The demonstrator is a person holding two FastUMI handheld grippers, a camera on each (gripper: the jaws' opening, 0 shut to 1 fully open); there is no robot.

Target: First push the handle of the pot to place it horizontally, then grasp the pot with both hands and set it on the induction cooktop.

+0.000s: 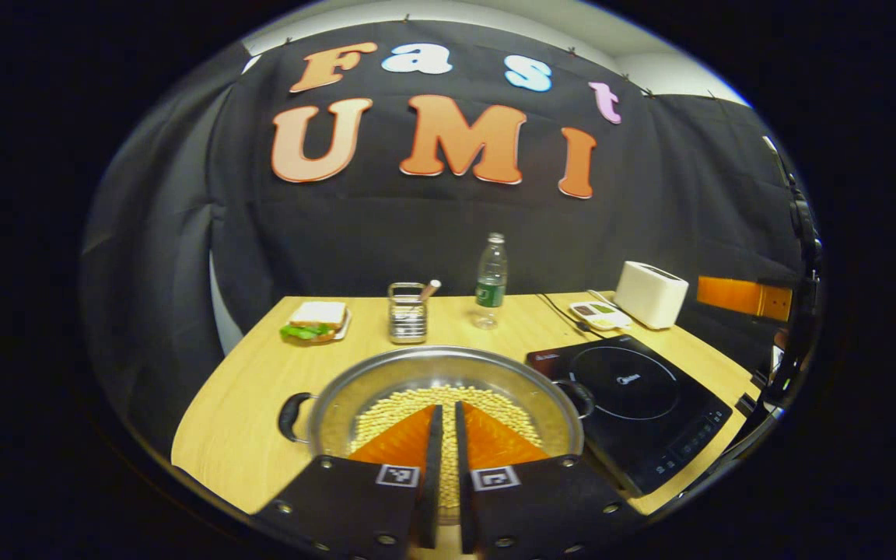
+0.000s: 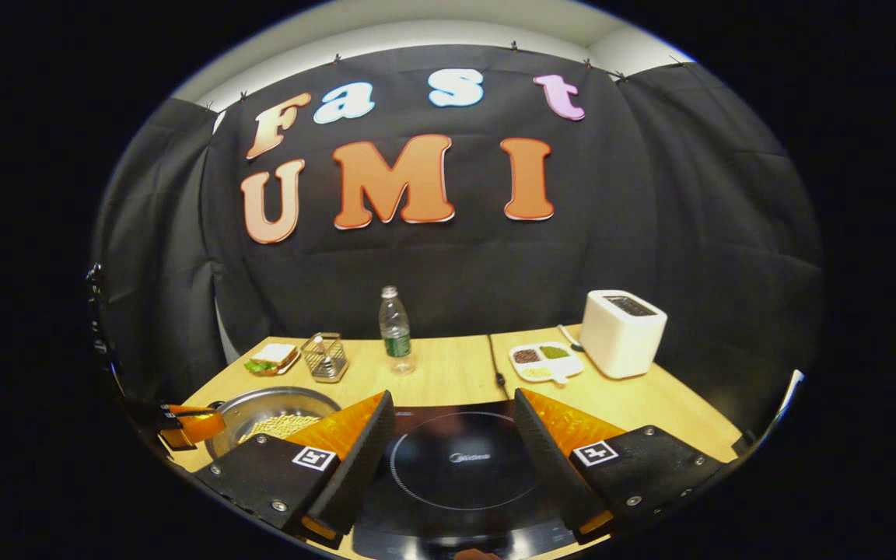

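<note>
A wooden table (image 1: 246, 404) is holding an induction cooktop (image 1: 635, 397) with a pot (image 1: 448, 381) sitting just left of it — beans inside. The left gripper (image 1: 448, 443) is hovering over the pot, fingers nearly closed; the right gripper (image 2: 454, 443) is hanging wide open above the cooktop.

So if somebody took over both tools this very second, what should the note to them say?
Left tool: shut, empty, poised above the pot.
Right tool: open, empty, above the induction cooktop.
Pot: full of pale beans, on the table left of the cooktop, not on it. Its side handles point left and right.
Done: judging by the handles, the push may be finished; I cannot be sure.
Left: grip the pot with both tools and set it on the cooktop.
</note>
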